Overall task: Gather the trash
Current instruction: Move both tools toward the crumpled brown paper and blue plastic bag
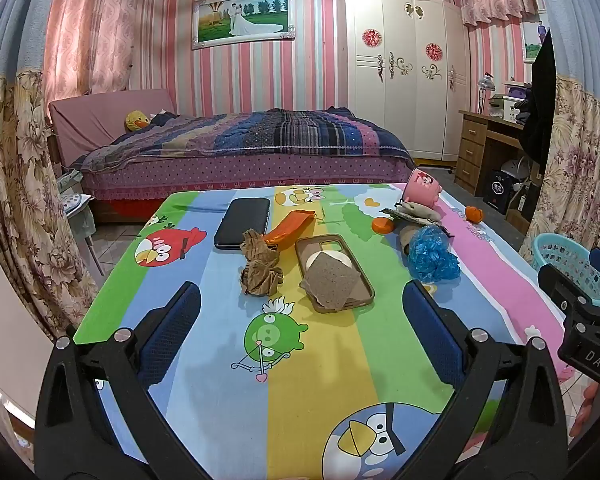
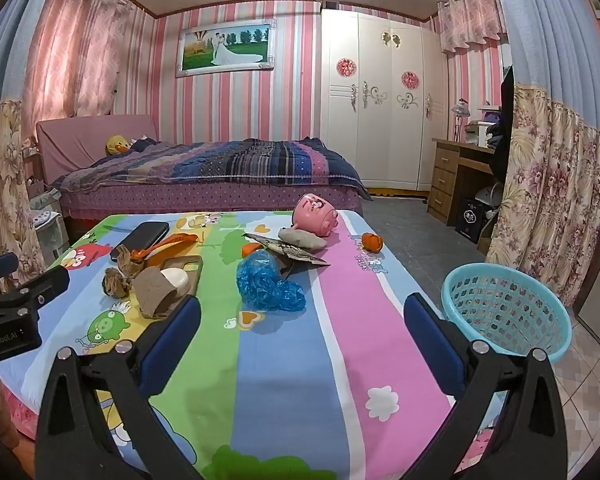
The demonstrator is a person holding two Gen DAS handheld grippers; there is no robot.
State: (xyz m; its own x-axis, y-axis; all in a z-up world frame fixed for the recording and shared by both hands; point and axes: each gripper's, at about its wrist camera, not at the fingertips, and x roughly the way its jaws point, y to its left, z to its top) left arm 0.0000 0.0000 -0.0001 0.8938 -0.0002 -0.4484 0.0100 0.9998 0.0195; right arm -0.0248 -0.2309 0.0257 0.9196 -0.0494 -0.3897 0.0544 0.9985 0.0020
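Note:
On the cartoon-print table cloth (image 1: 220, 380) lie two crumpled brown paper wads (image 1: 260, 266), a grey paper square (image 1: 332, 280) on a brown phone case (image 1: 366, 294), a crumpled blue plastic bag (image 1: 432, 256) (image 2: 268, 284), an orange wrapper (image 1: 290, 226), orange peels (image 1: 382, 225) (image 2: 371, 241) and torn dark paper (image 2: 296, 250). My left gripper (image 1: 300, 304) hangs open above the near table, short of the paper wads. My right gripper (image 2: 302, 312) is open too, just short of the blue bag. A turquoise basket (image 2: 504, 310) (image 1: 572, 264) stands off the table's right edge.
A black phone (image 1: 242, 222) lies at the table's far left. A tipped pink cup (image 2: 316, 210) and a grey cloth lump (image 2: 302, 238) lie at the far right. Beyond are a bed (image 1: 240, 148), a white wardrobe (image 1: 404, 64) and a desk (image 1: 484, 140). Curtains (image 1: 16, 184) hang at both sides.

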